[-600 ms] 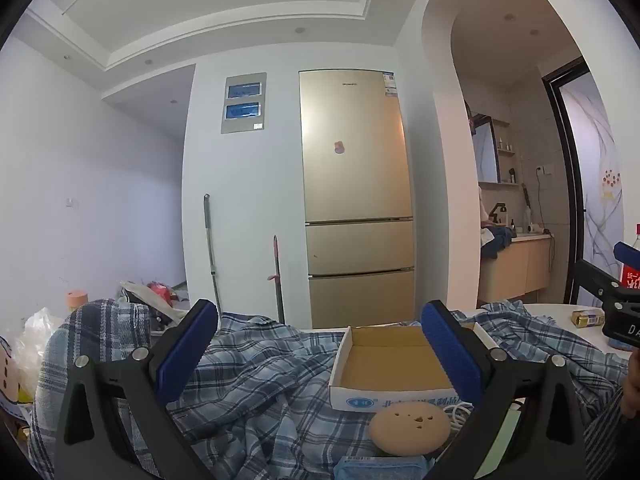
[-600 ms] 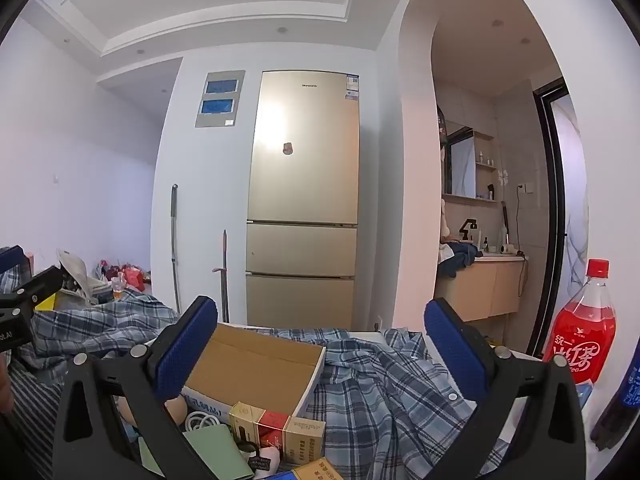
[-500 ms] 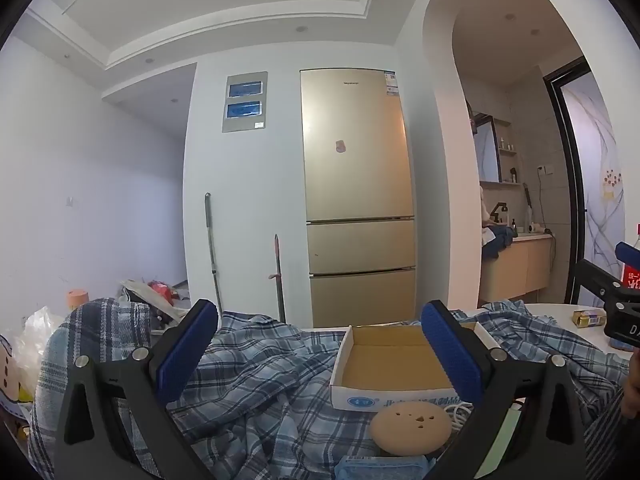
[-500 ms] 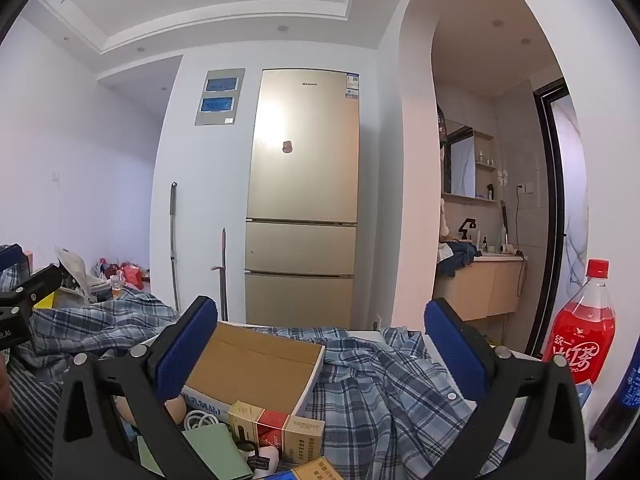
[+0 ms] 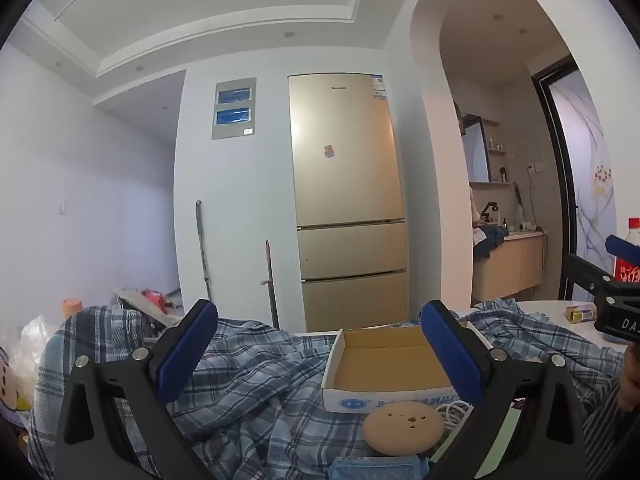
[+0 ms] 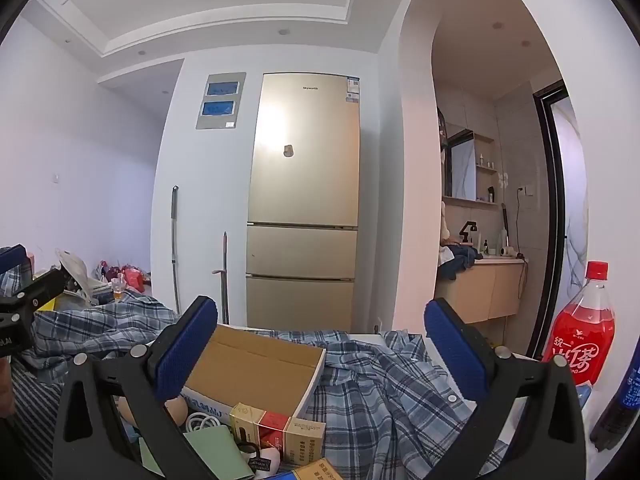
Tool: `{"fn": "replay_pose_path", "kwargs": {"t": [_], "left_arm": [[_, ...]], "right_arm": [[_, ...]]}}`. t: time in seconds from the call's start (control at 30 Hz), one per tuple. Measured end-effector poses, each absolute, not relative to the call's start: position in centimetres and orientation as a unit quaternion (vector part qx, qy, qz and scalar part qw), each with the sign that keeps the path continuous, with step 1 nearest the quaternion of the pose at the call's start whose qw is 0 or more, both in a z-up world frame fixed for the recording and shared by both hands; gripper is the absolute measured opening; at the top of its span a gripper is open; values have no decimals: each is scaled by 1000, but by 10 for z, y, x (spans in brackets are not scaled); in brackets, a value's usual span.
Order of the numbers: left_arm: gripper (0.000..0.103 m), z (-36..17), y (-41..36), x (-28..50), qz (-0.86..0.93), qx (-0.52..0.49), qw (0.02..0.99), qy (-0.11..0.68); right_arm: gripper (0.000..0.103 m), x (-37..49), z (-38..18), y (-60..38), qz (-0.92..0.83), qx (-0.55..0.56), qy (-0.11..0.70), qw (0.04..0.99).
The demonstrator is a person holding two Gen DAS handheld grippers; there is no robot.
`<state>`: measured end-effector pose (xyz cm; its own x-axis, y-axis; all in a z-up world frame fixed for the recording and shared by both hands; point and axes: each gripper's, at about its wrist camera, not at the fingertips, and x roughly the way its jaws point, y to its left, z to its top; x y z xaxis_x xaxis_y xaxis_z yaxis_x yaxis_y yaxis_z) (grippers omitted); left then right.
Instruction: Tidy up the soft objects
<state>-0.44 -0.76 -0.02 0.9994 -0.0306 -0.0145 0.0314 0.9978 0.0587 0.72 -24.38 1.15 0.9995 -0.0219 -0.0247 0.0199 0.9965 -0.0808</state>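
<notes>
I see my left gripper (image 5: 320, 344) spread wide, empty, over the plaid shirt (image 5: 248, 392) bunched around the cardboard box (image 5: 384, 364). My right gripper (image 6: 320, 344) is likewise spread, empty. Its frame hides the items below; the bottle (image 6: 580, 332) is partly cut off.

Change record: slight shift of view only. In the left wrist view, fridge (image 5: 346, 200) and cardboard box (image 5: 390, 364) sit marginally further right in the frame; no object displaced.
</notes>
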Motion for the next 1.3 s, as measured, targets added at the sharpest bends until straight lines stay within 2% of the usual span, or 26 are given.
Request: {"fn": "replay_pose_path", "kwargs": {"t": [0.87,1.3], "left_arm": [[103,-4,-7,8,-35,26,998,40],[103,6,-9,1,-57,49,996,48]], "right_arm": [[103,12,10,-242,-26,-35,26,999],[103,-3,13,-248,-25,-21,-8,999]]}}
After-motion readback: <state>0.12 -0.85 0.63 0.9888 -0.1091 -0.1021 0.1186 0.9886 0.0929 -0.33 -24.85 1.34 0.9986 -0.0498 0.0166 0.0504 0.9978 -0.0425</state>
